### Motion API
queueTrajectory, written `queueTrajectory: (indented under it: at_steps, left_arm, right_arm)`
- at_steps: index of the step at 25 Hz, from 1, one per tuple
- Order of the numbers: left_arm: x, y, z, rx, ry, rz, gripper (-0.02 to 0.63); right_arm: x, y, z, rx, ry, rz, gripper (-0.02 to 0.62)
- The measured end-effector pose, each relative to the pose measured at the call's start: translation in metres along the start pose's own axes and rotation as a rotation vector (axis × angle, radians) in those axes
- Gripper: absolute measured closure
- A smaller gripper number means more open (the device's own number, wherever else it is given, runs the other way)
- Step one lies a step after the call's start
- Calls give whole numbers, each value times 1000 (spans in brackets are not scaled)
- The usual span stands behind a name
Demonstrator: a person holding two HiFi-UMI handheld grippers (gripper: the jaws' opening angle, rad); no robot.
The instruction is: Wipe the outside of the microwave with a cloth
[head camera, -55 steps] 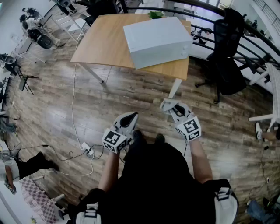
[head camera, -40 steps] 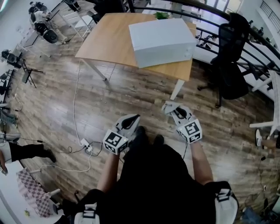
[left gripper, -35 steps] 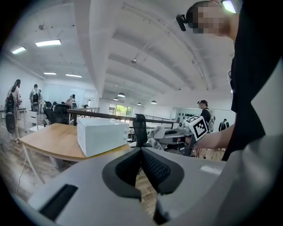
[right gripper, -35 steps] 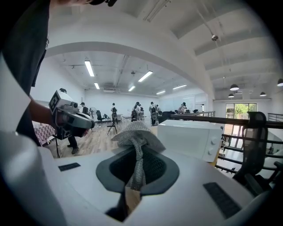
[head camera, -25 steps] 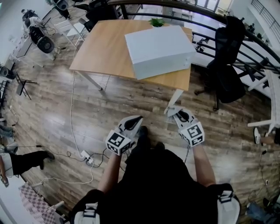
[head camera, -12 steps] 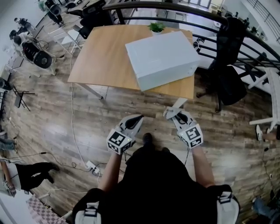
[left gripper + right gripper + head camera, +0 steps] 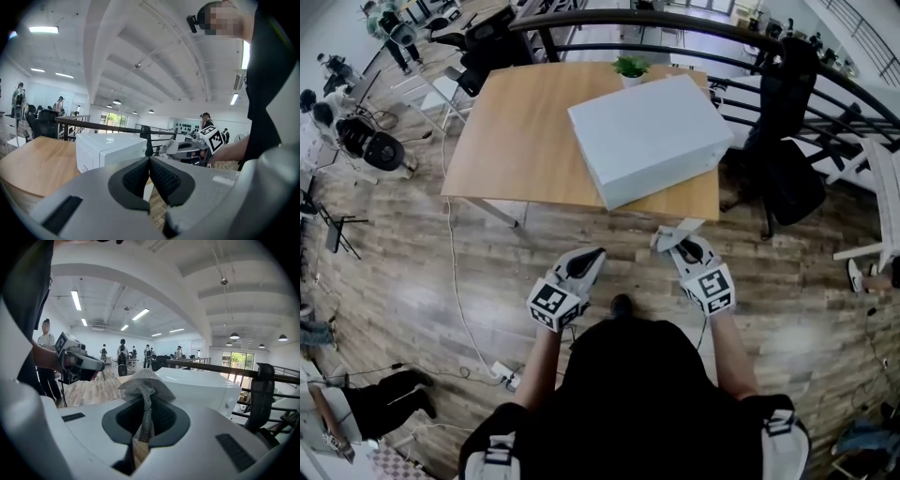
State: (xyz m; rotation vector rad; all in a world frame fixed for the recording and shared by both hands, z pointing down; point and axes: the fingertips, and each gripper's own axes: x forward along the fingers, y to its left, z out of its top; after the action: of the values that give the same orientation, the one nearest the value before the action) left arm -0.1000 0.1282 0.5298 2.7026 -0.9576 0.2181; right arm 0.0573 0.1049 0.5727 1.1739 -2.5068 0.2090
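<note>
The white microwave stands on the right part of a wooden table, ahead of both grippers. My right gripper is shut on a grey cloth, held in the air just short of the table's near edge. In the right gripper view the cloth bunches out above the jaws, with the microwave beyond it. My left gripper is shut with nothing in it. In the left gripper view the pads meet and the microwave lies ahead.
A small potted plant stands at the table's far edge. A black railing curves behind the table, and a black office chair stands to its right. A cable and power strip lie on the wood floor at the left.
The person has walked toward the table, so the microwave and table are nearer and larger. Both grippers kept their pose, the right one still holding the cloth.
</note>
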Motion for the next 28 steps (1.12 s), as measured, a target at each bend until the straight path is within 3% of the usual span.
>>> queueTrajectory:
  at_steps: [11, 28]
  left_arm:
    - [-11, 34, -5, 22, -22, -12, 603]
    - [-1, 89, 8, -19, -31, 113, 603]
  right_arm:
    - [41, 6, 22, -20, -33, -18, 577]
    - [131, -11, 63, -44, -54, 112, 577]
